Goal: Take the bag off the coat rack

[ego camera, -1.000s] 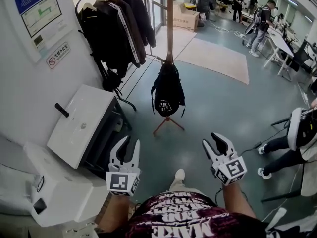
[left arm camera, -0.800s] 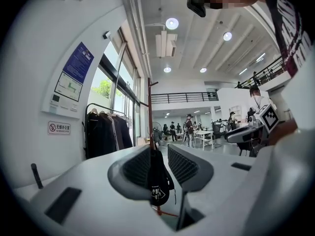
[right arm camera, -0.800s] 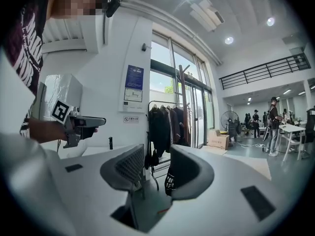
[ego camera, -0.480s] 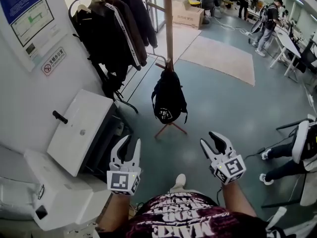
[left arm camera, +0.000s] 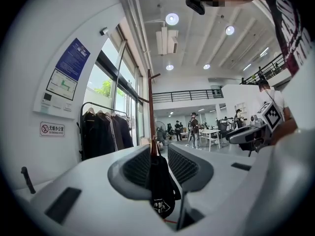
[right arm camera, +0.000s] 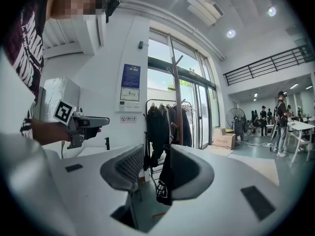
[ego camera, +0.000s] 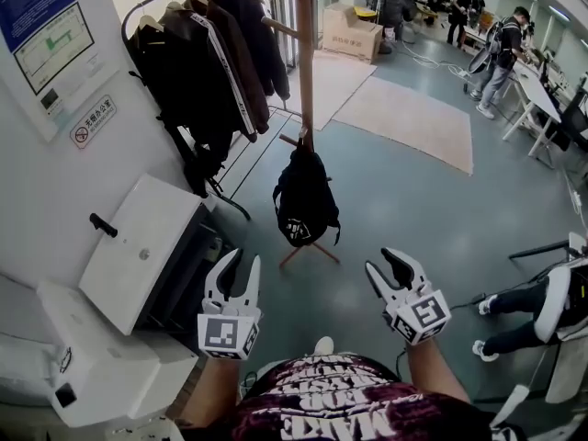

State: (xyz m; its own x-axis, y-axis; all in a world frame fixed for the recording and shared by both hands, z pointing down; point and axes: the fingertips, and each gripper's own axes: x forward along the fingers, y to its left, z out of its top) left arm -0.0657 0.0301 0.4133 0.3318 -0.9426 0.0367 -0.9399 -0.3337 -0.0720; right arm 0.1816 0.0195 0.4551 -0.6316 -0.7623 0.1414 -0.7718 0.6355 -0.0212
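The left gripper (ego camera: 243,265) has its jaws spread moderately wide with nothing between them, and it touches nothing. The right gripper (ego camera: 387,266) is the same: jaws parted to about the same width, empty, in the air. Both are held low and close to the person's body, side by side and well apart from each other, pointing forward over the grey floor (ego camera: 423,219).

The black bag (ego camera: 301,205) hangs low on the wooden pole of the coat rack (ego camera: 305,62), just above the rack's splayed feet, its white logo facing the person. It seems to hang by its top loop from a short peg on the pole, though the loop itself is too small to make out. The bag is ahead of both grippers and well apart from them, roughly between their two lines of aim. Each gripper view shows it framed in the gap between that gripper's jaws, but far beyond the tips.

A rail of dark coats (ego camera: 216,62) stands just behind and left of the rack, and a white machine (ego camera: 138,246) sits against the left wall beside the left gripper.
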